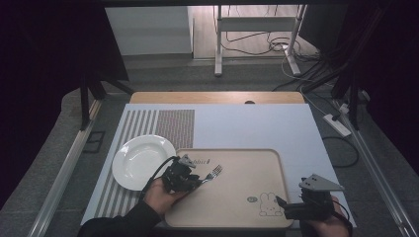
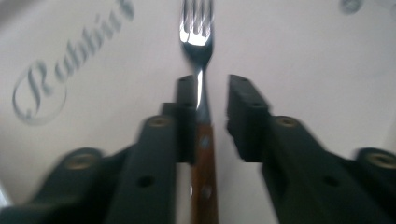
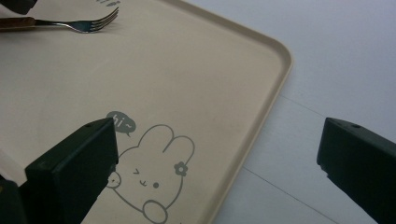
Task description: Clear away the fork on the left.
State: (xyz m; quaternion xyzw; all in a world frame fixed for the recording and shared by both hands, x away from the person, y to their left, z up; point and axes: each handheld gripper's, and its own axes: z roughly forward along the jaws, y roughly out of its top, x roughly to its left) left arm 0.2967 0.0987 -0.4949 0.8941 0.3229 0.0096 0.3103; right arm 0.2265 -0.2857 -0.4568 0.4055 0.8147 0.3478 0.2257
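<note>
At the near edge of the table the right gripper (image 1: 279, 201) sat in a hand cut off by the bottom of the high view, its grey plate on top. Its own view showed both black jaws spread wide with nothing between them, one over the tray's corner by a printed rabbit (image 3: 152, 175), the other over the pale blue mat (image 3: 336, 60). The rabbit's lower part was cut off at the frame's bottom.

A little farther in and to the left, the left gripper (image 1: 198, 181) was held over the beige tray (image 1: 267, 163), a dark sleeve reaching in from below. From above, the gripper body hid most of the fork's handle. In the left gripper view the fork (image 2: 200, 93) ran straight up between the jaws: the wooden handle with pale rivets low down, the steel neck beside the left jaw, which looked pressed against it. A pale gap showed between the neck and the right jaw, and the jaws were blurred, so whether the fork was truly pinched could not be told. The tines were partly cut off at the top, pointing across the tray beside blurred grey lettering (image 2: 56, 65).

Beyond the left hand, a white plate (image 1: 141, 160) lay on a striped placemat (image 1: 168, 123), touching the tray's left edge as far as could be made out. The far room was dim, with cables (image 1: 267, 47) on the floor.
</note>
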